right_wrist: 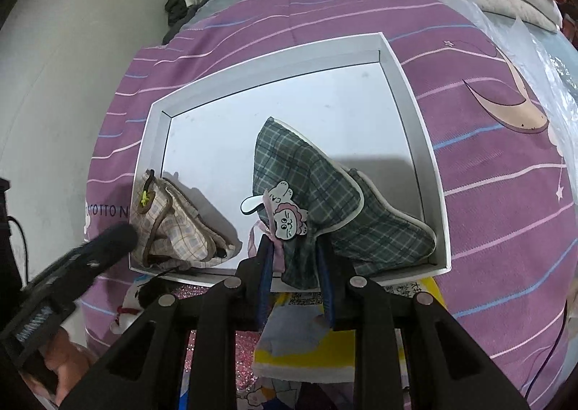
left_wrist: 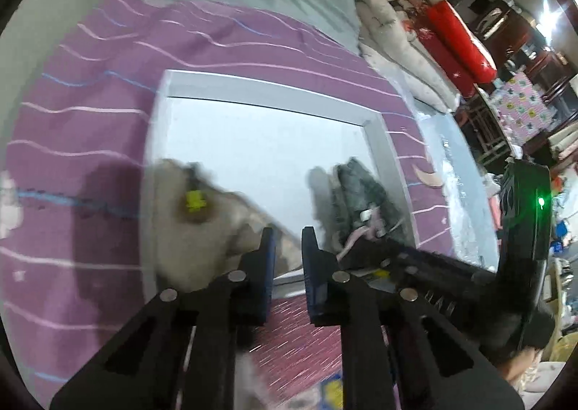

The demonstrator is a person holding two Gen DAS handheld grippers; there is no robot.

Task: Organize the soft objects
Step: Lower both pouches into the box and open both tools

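Two soft pouches in white shallow tray (right_wrist: 408,84): beige checked pouch (right_wrist: 173,225) at near-left corner, green plaid pouch (right_wrist: 325,189) at near-right, pinched by right gripper (right_wrist: 294,265). Left gripper (left_wrist: 289,258) narrowed, nothing between.

Both wrist views are fisheye, so straight lines bow and the corners fall into a black vignette. The left wrist view is smeared by motion blur: the beige pouch (left_wrist: 195,214) and the purple bedspread (left_wrist: 90,128) lose their edges, and a bright light source flares at upper right. The right wrist view is sharper and evenly lit, seemingly from above. The white tray (right_wrist: 404,92) floor gleams with soft glare, and the plaid pouch (right_wrist: 325,193) throws a grey shadow across it.
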